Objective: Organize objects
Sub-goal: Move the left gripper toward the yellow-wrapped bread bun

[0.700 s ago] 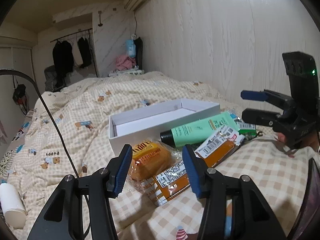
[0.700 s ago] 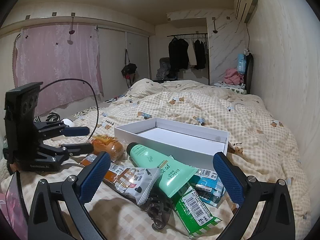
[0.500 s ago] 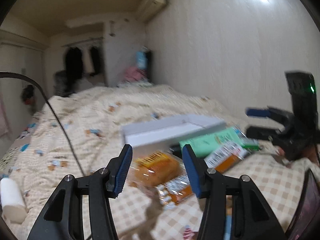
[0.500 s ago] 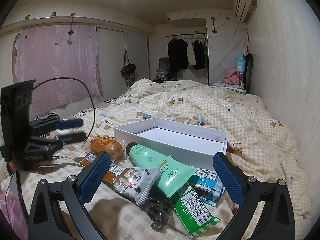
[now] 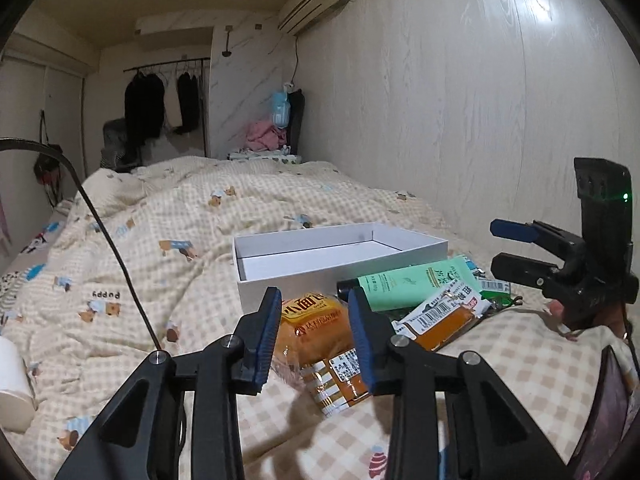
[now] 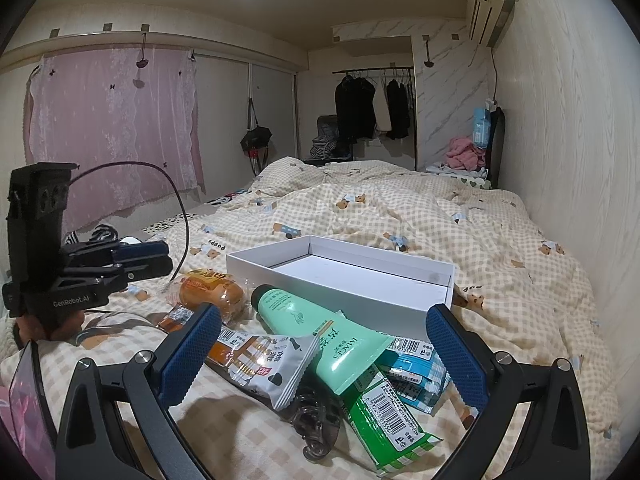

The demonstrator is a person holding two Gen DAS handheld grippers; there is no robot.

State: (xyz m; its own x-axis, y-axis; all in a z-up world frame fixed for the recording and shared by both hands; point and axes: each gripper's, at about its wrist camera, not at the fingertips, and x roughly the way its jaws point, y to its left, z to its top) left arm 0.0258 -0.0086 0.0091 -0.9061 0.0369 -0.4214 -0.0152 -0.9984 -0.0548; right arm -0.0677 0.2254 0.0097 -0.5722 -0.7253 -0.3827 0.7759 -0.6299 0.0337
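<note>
The left gripper (image 5: 314,338) is aimed slightly downward at the wrapped bread bun (image 5: 310,330), with its jaws set narrow; the bun appears between the blue pads in the left wrist view, but the right wrist view shows the left gripper (image 6: 160,258) in the air short of the bun (image 6: 210,290), so nothing is held. The right gripper (image 6: 324,354) hovers with jaws fully wide and empty above the pile. The open white box (image 6: 340,280), the probable destination, lies on the checked quilt (image 6: 500,240) at 12 o'clock from the pile and is empty. In the right wrist view the mint-green tube (image 6: 320,334) leans against the box's near wall; the white-and-orange snack packet (image 6: 260,364) lies at 9 o'clock from the tube, the green packet (image 6: 384,412) at 5 o'clock and the blue packet (image 6: 416,368) at 4 o'clock, both partly under the tube, and a dark hair claw (image 6: 314,420) rests at 6 o'clock. Hazards: the narrow left jaw setting may be too tight to pass over the bun, and the pads would then push it across the soft quilt instead of straddling it. Excess closing force would crush the bread. The slick wrapper may slip from the pads. Because the items overlap, lifting one may drag the others or roll the tube. The quilt yields, so a deep approach could pinch fabric.
</note>
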